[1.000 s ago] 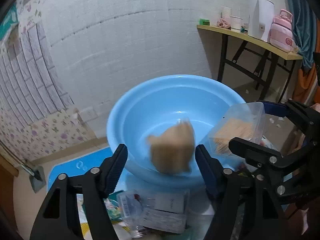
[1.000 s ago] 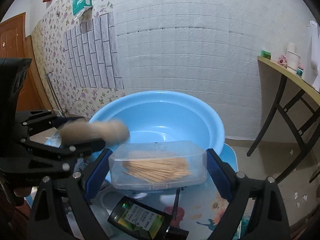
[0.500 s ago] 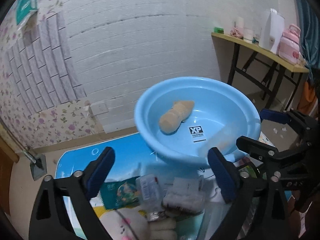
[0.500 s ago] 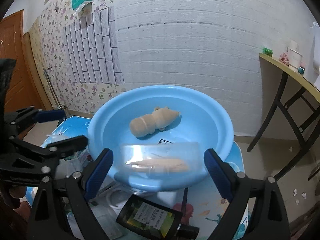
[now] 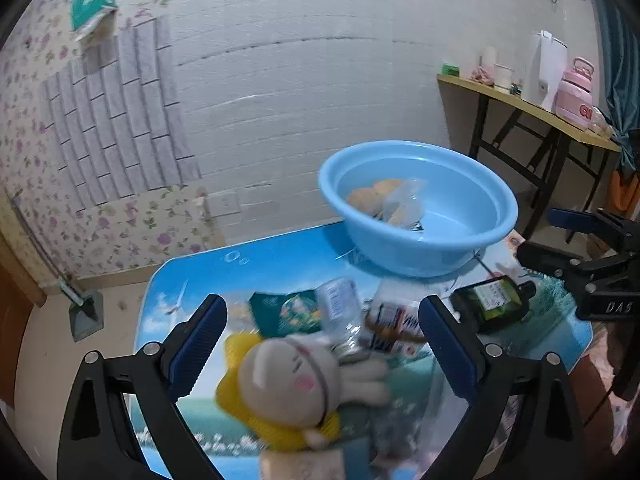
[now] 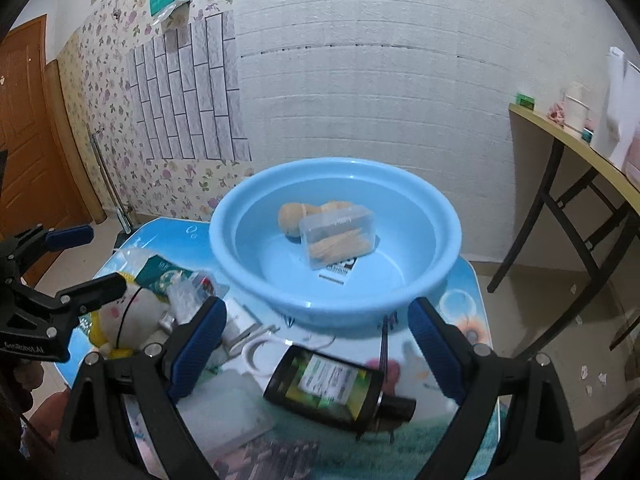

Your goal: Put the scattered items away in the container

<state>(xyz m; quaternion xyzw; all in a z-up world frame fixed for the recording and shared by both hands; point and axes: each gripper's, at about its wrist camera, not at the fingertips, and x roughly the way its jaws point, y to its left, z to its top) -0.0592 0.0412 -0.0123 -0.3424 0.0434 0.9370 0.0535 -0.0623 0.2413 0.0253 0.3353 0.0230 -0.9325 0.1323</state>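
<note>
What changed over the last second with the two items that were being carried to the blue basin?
Both were let go: the tan toy and the clear toothpick box now lie in the basin. The left hand-held gripper and right hand-held gripper, jaws open, pulled back over the clutter. The basin stayed put.

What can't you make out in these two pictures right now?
- Left wrist view: the clear box in the basin is a blur; its contents are unreadable.
- Left wrist view: the plush toy is blurred, its lower part cut off by the bottom edge.
- Right wrist view: the dark bottle label is too blurred to read.
</note>
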